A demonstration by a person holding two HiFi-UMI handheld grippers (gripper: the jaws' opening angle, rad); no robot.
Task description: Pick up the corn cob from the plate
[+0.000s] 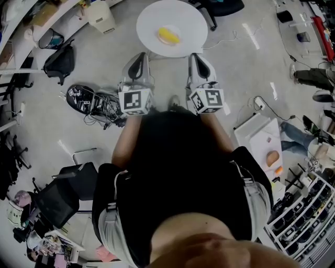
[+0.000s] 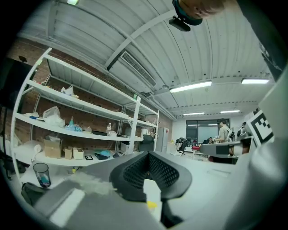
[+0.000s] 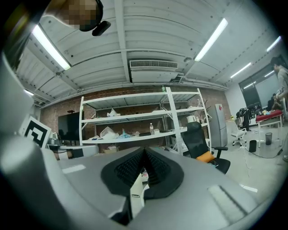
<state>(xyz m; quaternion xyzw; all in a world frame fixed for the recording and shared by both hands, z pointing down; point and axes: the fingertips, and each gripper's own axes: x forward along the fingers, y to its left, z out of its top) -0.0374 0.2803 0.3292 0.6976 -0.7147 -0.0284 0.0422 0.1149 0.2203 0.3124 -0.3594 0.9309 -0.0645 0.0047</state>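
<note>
The yellow corn cob [image 1: 168, 35] lies on a small white plate [image 1: 178, 30] in the middle of a round white table [image 1: 152, 18], at the top of the head view. My left gripper [image 1: 138, 56] and my right gripper [image 1: 198, 56] are held level side by side, with their tips at the table's near edge, short of the plate. Both are shut with nothing between the pads. In the left gripper view the left gripper [image 2: 148, 167] has its dark pads meeting. The right gripper [image 3: 144, 164] looks the same in its own view. The cob is not clearly visible in either gripper view.
A black bag [image 1: 60, 62] and a tangle of cables [image 1: 99, 104] lie on the floor to the left. White shelving [image 2: 81, 130] with boxes stands at that side. A black office chair [image 3: 202, 143] is at the right, and another chair base [image 1: 214, 8] sits behind the table.
</note>
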